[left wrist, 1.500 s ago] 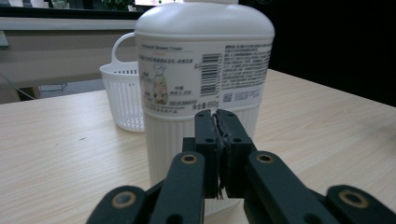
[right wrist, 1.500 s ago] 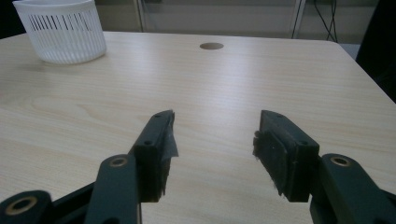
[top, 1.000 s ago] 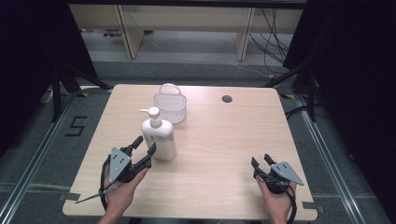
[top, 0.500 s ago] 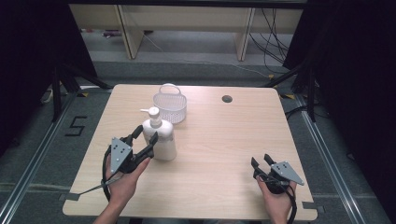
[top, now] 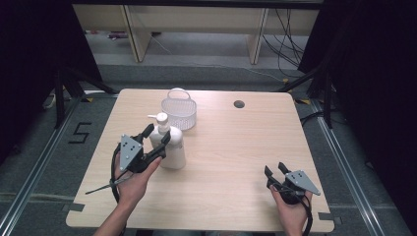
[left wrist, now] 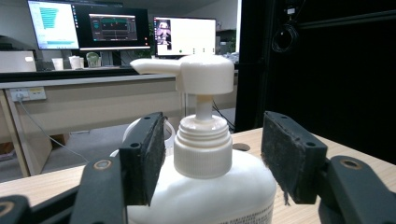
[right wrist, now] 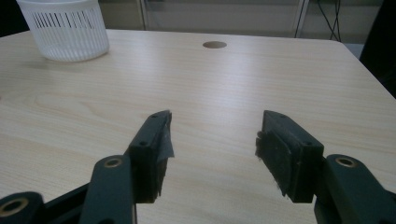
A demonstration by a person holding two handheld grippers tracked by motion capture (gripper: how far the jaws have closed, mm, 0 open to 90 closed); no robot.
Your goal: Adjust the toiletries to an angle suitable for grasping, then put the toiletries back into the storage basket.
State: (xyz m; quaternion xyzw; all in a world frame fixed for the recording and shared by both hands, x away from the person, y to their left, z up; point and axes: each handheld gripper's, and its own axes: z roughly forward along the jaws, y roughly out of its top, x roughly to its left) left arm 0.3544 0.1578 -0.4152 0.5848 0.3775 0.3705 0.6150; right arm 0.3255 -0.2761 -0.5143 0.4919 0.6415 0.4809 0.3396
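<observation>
1. Two jaws of the left gripper have just been opening; they flank the pump bottle's neck, pads clear of it.
2. Bottle stands upright on the bench, near the white basket.
3. Right gripper rests with jaws apart, holding nothing.

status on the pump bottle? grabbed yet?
Not yet. Done: the left gripper is at the pump bottle, its jaws, which have just been opening, straddling the neck with gaps on both sides. In hand: nothing held. Left: close, lift; the basket sits behind. The right gripper rests open by the near edge.
</observation>
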